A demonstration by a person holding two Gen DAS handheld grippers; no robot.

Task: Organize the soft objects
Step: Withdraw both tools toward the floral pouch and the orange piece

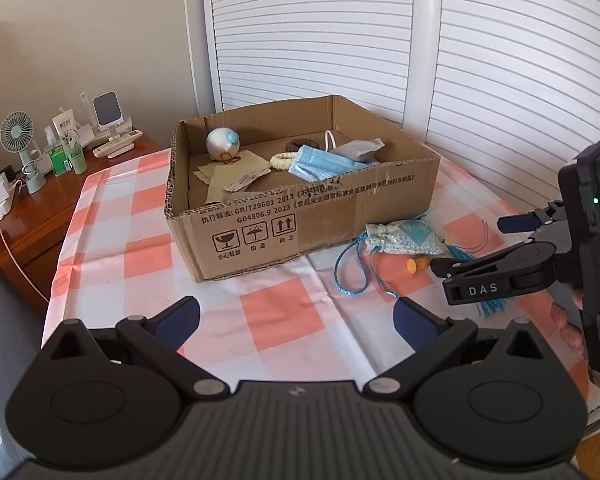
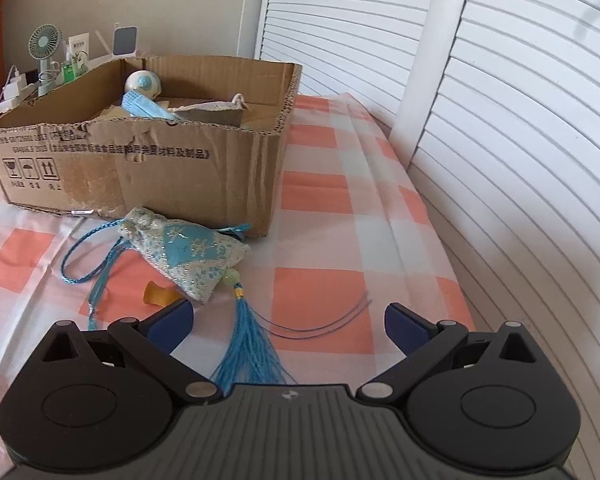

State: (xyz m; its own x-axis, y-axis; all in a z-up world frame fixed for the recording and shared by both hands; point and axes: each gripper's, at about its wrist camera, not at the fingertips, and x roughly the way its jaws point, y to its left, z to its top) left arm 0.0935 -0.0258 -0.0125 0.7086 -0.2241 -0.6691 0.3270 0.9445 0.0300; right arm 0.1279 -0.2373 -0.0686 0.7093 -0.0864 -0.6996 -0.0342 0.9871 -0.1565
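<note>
We judge pickup pending: right gripper (image 2: 288,324) gapes empty, sachet (image 2: 188,252) at its eleven o'clock beside cardboard box (image 2: 140,172); left gripper (image 1: 296,320) likewise wide, idle

The checked tablecloth (image 1: 284,320) lies bare between the left gripper (image 1: 296,316) and the near wall of the cardboard box (image 1: 300,216), so that stretch is open to a straight approach. The box is open at the top, its walls standing all round. Right of the box a bare strip of cloth (image 2: 340,184) runs along the louvred doors (image 2: 520,140), which close off that side. Near the box's front corner the blue sachet (image 2: 188,252), its looped cord (image 2: 80,264) and tassel (image 2: 248,344) spread across the cloth, with an orange piece (image 2: 156,294), possibly a stopper, just beside it. The right gripper (image 2: 288,322), jaws apart, hovers over the tassel. Left of the table, a wooden cabinet (image 1: 32,224) carries a fan (image 1: 18,136) and bottles.
</note>
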